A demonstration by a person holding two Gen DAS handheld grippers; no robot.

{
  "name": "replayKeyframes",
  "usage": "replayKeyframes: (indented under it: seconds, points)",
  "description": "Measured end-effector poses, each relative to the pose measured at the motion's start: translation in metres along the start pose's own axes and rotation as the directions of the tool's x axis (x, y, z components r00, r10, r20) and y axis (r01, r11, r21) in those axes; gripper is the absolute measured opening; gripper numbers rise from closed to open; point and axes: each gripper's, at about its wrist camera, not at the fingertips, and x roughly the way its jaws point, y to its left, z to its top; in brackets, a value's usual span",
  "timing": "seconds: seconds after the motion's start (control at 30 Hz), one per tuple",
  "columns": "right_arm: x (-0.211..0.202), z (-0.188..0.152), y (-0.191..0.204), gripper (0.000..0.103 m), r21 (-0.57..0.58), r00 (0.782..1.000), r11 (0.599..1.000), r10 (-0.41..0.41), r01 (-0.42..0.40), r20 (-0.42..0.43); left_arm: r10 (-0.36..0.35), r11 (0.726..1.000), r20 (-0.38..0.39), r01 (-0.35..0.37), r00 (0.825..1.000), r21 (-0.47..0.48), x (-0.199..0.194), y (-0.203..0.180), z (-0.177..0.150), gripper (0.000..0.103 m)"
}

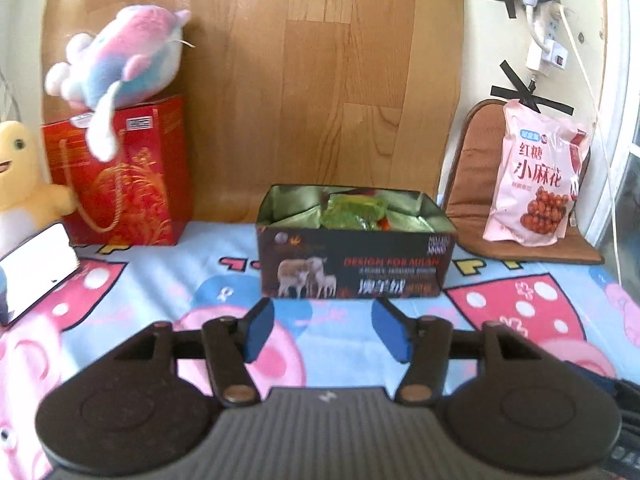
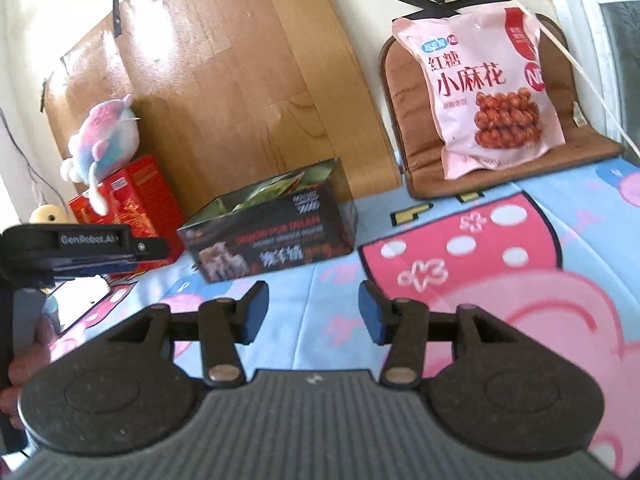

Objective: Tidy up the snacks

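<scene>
A dark open box (image 1: 356,264) printed with sheep stands on the cartoon sheet straight ahead of my left gripper (image 1: 323,330), which is open and empty just short of its front wall. Green snack packets (image 1: 352,214) lie inside the box. A pink snack bag (image 1: 536,176) leans upright on a brown cushion at the right. In the right wrist view my right gripper (image 2: 313,314) is open and empty above the sheet; the box (image 2: 272,236) is ahead to its left and the pink bag (image 2: 492,92) is far ahead to its right. The left gripper's body (image 2: 68,248) shows at the left edge.
A red gift box (image 1: 120,176) with a plush dolphin (image 1: 120,56) on top stands at the back left, beside a yellow plush (image 1: 20,176) and a phone (image 1: 36,268). A wooden board (image 1: 320,80) leans on the wall. The brown cushion (image 1: 472,200) sits at the right; cables (image 1: 592,92) hang there.
</scene>
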Motion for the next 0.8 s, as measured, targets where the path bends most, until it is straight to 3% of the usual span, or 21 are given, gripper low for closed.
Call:
replayKeyframes:
  seconds: [0.1, 0.43, 0.8]
  points:
    - [-0.019, -0.009, 0.005, 0.073, 0.013, 1.0, 1.0, 0.001, -0.001, 0.01, 0.032, 0.999, 0.004, -0.032, 0.999, 0.023, -0.014, -0.006, -0.012, 0.064]
    - [-0.042, -0.021, 0.011, 0.076, 0.05, 1.0, 0.998, 0.026, -0.025, -0.01, 0.051, 0.998, -0.002, -0.051, 0.999, 0.025, -0.043, -0.011, -0.037, 0.099]
    - [-0.05, -0.023, 0.007, 0.084, 0.084, 1.0, 0.996, 0.016, -0.014, -0.024, 0.067, 0.997, -0.057, -0.065, 0.996, 0.041, -0.042, -0.014, -0.045, 0.103]
